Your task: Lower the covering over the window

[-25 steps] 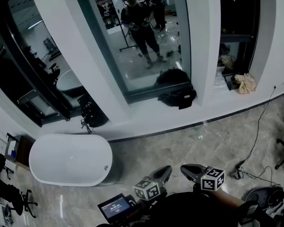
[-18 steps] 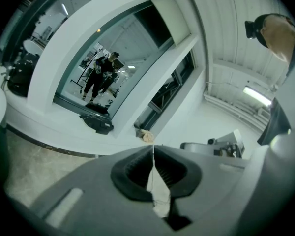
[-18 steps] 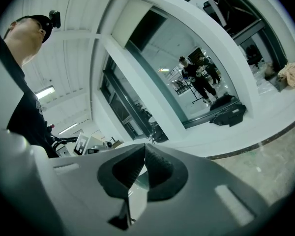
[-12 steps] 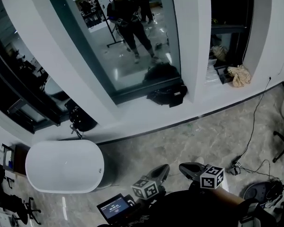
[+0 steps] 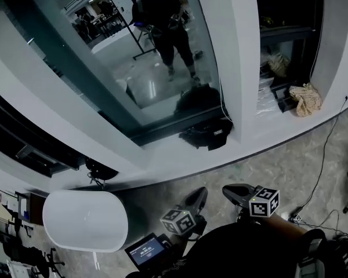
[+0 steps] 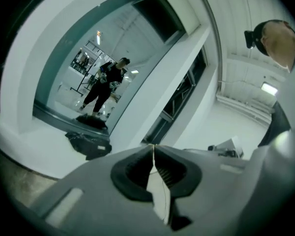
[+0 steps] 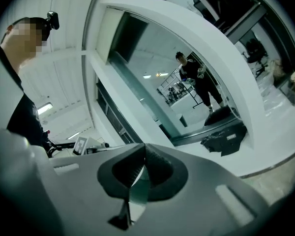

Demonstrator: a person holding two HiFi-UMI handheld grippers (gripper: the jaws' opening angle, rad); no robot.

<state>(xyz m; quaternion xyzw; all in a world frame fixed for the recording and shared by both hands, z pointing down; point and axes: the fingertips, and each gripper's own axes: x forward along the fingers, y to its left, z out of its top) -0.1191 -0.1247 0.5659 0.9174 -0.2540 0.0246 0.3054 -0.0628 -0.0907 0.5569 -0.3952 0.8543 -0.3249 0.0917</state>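
The tall window [image 5: 151,57] fills the middle of the head view between white pillars [image 5: 238,51], and its glass mirrors a standing person. A thin cord [image 5: 221,100] seems to hang along its right edge. I see no covering over the glass. My left gripper [image 5: 197,197] and right gripper [image 5: 232,191] are low at the bottom of the head view, well short of the window, tips toward it. The left gripper [image 6: 153,146] is shut with nothing between its pads. The right gripper [image 7: 144,145] is shut and empty too.
A black bag [image 5: 206,133] lies on the white sill [image 5: 162,155] under the window. A white bathtub [image 5: 84,219] stands at lower left. Beige cloth [image 5: 306,100] lies on the right sill, a cable [image 5: 322,167] crosses the stone floor, and a small screen [image 5: 146,249] sits near my body.
The head view has shifted: the window looks larger and more tilted, and the tub has slid down-left. Both grippers stay low and shut.
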